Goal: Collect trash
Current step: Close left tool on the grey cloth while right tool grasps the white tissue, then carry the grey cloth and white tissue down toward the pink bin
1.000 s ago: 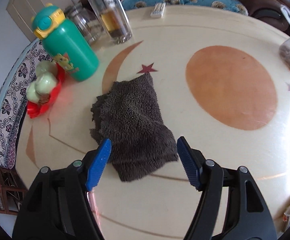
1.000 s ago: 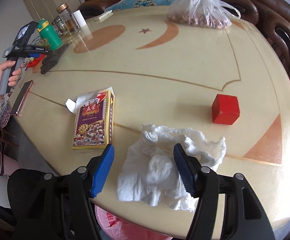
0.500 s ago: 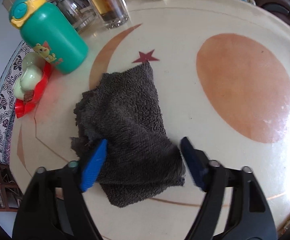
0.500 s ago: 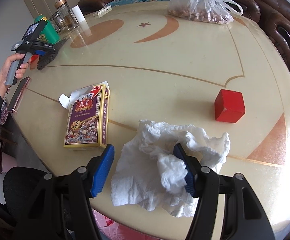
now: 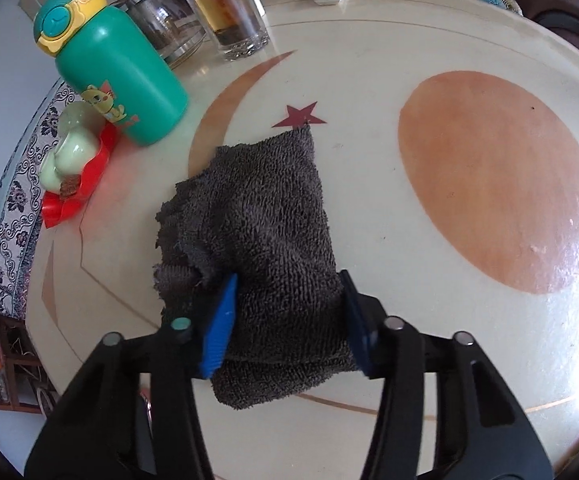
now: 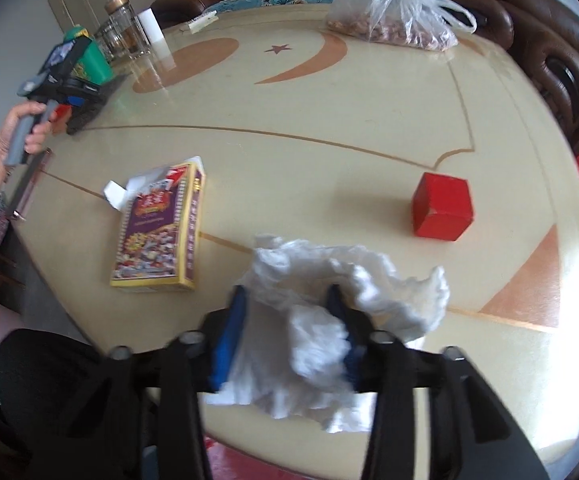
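While the jaws are closing, the dark grey cloth (image 5: 257, 248) is pinched by the left gripper (image 5: 289, 320) on the table (image 5: 409, 40) — behind it, a green bottle (image 5: 117, 80) and a glass of amber liquid (image 5: 229, 12). The crumpled white tissue (image 6: 329, 320) is squeezed by the right gripper (image 6: 289, 328), a card box (image 6: 161, 232) left, a red cube (image 6: 441, 212) right — a bag of nuts (image 6: 397, 16) is seen beyond.

- Glass tumbler (image 5: 225, 8) beside the green bottle (image 5: 115, 80): white label at its top, cut off by the frame edge, reads roughly "aic".
- Card box (image 6: 159, 232) left of the red cube (image 6: 441, 210): printed characters on the front, too blurred for me to read.
- Nothing else legible.
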Demonstrator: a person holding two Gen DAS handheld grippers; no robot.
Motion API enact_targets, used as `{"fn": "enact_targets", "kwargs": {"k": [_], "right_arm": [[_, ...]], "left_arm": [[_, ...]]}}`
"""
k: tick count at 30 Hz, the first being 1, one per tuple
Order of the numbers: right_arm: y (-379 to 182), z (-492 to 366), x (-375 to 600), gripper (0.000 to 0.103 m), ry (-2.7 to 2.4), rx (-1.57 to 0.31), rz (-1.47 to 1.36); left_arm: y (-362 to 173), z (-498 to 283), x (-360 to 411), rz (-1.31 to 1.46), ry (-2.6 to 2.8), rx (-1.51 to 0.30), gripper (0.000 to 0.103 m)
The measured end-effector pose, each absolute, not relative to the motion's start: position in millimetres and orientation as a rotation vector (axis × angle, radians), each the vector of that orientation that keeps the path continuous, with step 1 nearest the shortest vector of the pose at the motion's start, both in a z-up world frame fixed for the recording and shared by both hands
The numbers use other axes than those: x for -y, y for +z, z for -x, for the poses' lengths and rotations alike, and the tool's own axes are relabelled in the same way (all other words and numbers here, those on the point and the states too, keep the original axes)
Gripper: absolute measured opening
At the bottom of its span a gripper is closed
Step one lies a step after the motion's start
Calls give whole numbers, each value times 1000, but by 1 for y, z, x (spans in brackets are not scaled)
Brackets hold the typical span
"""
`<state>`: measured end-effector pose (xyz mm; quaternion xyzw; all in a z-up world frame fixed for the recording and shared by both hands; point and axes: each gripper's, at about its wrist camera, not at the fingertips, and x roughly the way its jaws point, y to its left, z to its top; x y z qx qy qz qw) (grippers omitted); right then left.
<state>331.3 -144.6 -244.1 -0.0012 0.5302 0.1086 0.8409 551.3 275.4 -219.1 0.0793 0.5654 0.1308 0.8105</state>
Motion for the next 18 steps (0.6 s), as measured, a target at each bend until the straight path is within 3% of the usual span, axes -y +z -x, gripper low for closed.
{"fn": "enact_targets", "kwargs": {"k": [5,8,18], "right_arm": [[-244,-333,139,15,217,-1110,59],[-243,-334,139,11,226,-1102,30],[-230,-338,135,8,234,-1049,0]], "left_arm": [[-215,-546,-272,-189,292,-1195,26],[-208,-542,-275,-157,286,-1195,20],[-190,-523,-275,-121,249,-1160,16]]}}
